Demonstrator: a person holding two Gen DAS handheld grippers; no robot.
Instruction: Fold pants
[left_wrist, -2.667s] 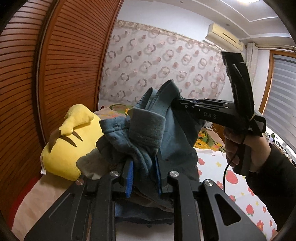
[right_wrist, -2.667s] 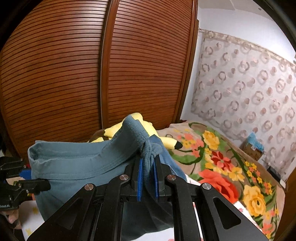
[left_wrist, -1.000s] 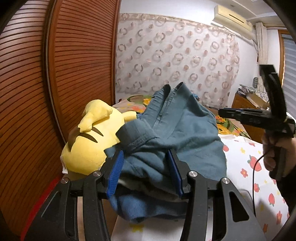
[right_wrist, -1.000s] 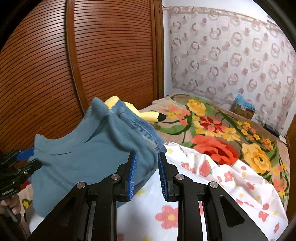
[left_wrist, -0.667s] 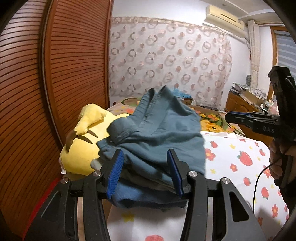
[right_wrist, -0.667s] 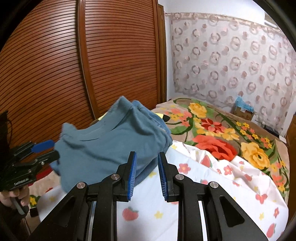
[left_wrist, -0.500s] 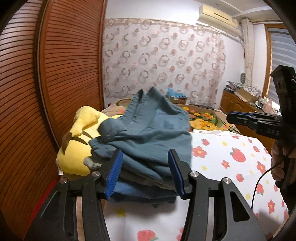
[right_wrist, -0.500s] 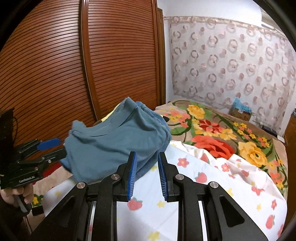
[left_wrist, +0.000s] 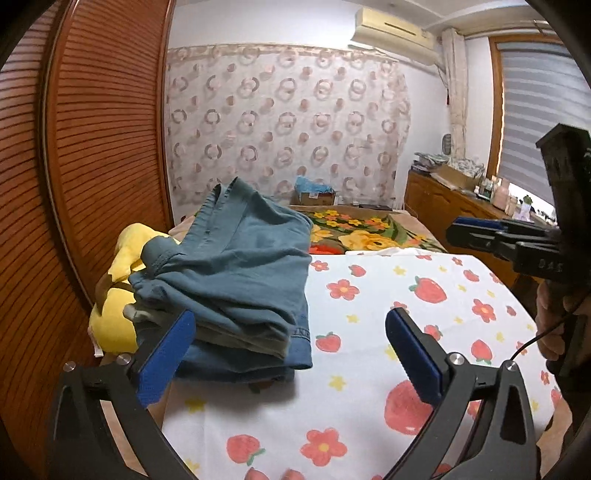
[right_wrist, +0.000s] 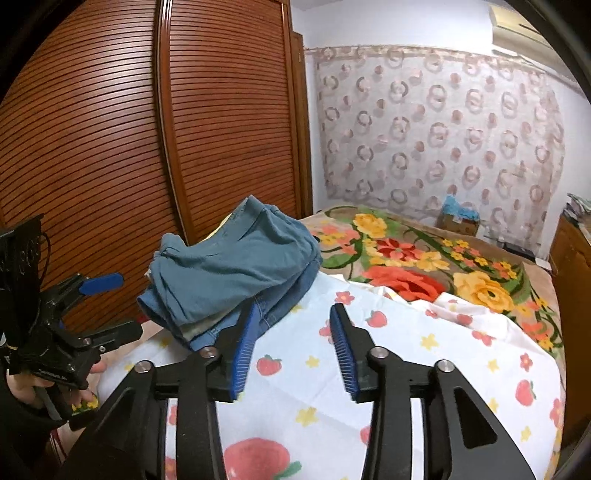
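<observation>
The folded teal pants lie on top of a small pile of clothes at the left edge of the bed, over a denim garment. My left gripper is back from the pile with its jaws opening wide. Its left pad stands by the pile's near corner without pressing on it. My right gripper is also opening, with only the sheet between its fingers. The pants sit just beyond its left fingertip. In the right wrist view the left gripper shows at the far left, held by a hand.
Slatted wooden wardrobe doors run close along the left of the bed. A yellow plush toy lies behind the pile. A strawberry-print sheet covers the near bed and a floral blanket the far part. A wooden dresser stands at the right.
Both grippers have let go of the teal pants, drawn back from the pile, and widened their jaws. The pants now rest on the pile.
</observation>
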